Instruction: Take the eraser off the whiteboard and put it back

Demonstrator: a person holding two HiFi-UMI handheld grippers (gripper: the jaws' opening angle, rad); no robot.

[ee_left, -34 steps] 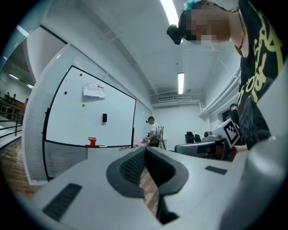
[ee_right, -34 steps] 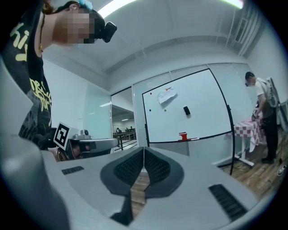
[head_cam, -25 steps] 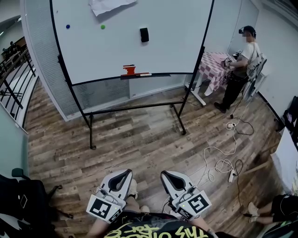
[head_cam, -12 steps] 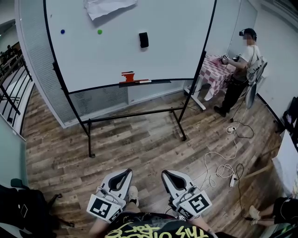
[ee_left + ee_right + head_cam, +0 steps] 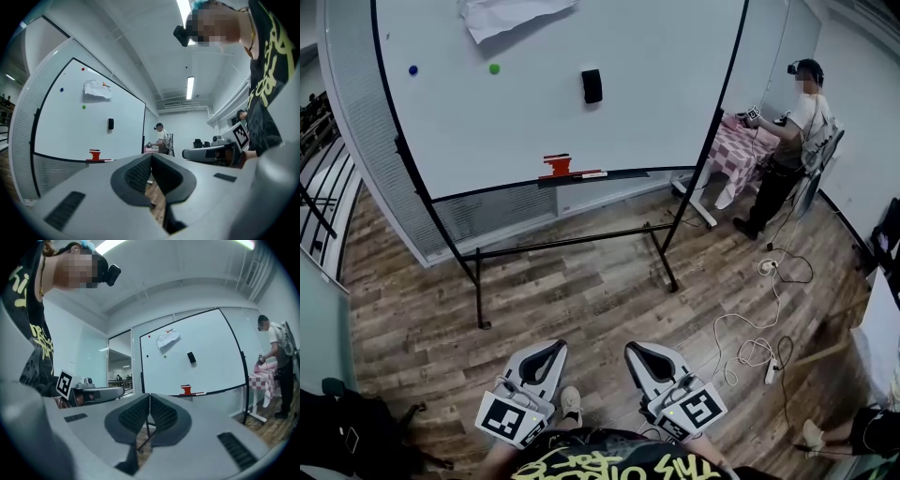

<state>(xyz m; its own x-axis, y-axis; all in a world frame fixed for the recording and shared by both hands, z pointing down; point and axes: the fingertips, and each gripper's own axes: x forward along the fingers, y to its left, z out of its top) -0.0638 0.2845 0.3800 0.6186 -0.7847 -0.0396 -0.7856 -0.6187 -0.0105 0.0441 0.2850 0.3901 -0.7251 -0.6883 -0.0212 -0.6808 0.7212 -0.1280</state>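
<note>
High on the whiteboard (image 5: 534, 122), well apart from both grippers across the wooden floor (image 5: 581, 281), clings the black eraser (image 5: 592, 85), while the left gripper (image 5: 555, 347) and the right gripper (image 5: 632, 349) point level, fingers pressed together and holding nothing.

- whiteboard (image 5: 534, 122) top edge and paper sheet (image 5: 511, 14) cut off by head view's upper border
- red item (image 5: 558, 166) too small to identify
- dark object (image 5: 342, 431) lower left, partly out of frame, unclear what
</note>
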